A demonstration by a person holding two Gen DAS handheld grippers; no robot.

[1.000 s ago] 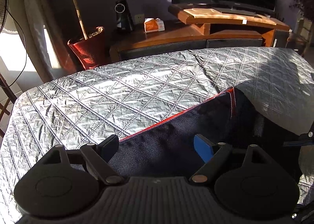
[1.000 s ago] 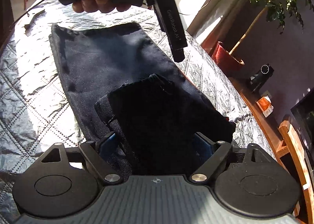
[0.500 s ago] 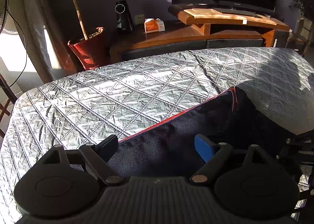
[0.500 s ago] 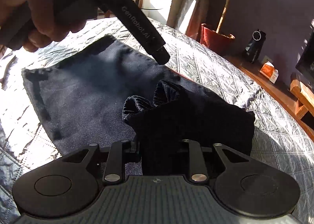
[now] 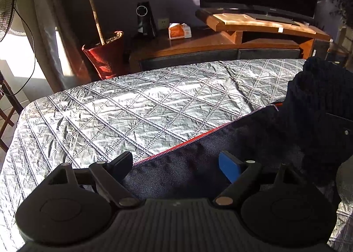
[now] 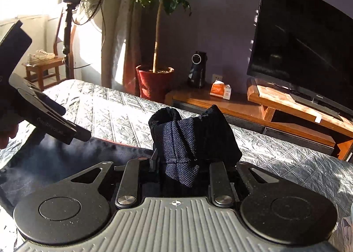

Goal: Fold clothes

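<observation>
Nearest in the right wrist view, the right claw [image 6: 176, 163] has its fingers drawn in tight on a bunched end of the dark navy denim garment with a red-stitched edge [image 6: 194, 132], holding that end raised above the bed. In the left wrist view, the left claw [image 5: 176, 163] hangs wide apart over the flat part of the same garment and grips nothing; its blue-padded finger [image 5: 228, 167] sits just above the cloth.

Beyond the claws, the rest of the garment lies spread on the silver quilted bedspread [image 5: 132, 106], its red edge running straight across. I judge a fold to be partway along: one end is lifted and not yet laid down. Whether other folds are already in the cloth, I cannot tell.
</observation>
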